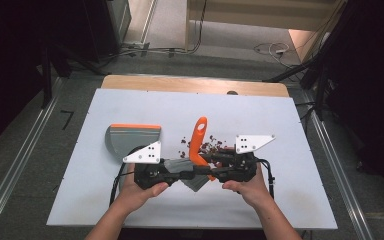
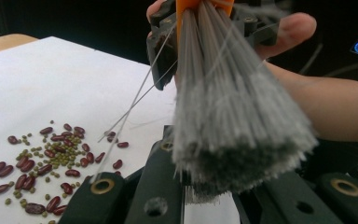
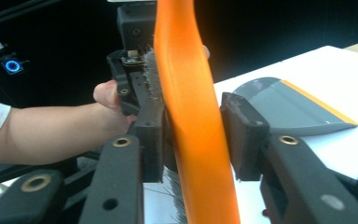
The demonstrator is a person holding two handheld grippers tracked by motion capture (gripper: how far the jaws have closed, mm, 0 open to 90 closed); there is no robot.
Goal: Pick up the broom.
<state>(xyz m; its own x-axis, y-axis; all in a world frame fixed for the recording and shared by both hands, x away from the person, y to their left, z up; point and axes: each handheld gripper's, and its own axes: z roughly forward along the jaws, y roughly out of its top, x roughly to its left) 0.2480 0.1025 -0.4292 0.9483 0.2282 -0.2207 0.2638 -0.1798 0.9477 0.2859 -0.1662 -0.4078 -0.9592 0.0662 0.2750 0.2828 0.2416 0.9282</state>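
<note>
Your two grippers meet over the front middle of the white desk, with a hand brush between them. The brush has a smooth, glossy orange plastic handle, flat and gently curved, with an oval hanging hole near its far tip. It stands tilted up and away from you. Its head is a dense fan of thin grey bristles, straight and stiff near the root and frayed to a soft, paler fuzz at the ends; a few loose strands stick out to the side.

Your left gripper has its matte black jaws clenched on the bristle end of the brush, the tuft spreading just above them in the left gripper view.

Your right gripper has its jaws on either side of the orange handle. The pad on the left of its own view lies against the handle; the pad on the right stands just beside it, and you cannot tell whether it touches yet.

A scatter of small, shiny dark red beans mixed with tiny round green beans lies on the desk just beyond the grippers. A grey plastic dustpan with an orange edge strip rests flat to the left, apart from the beans.
</note>
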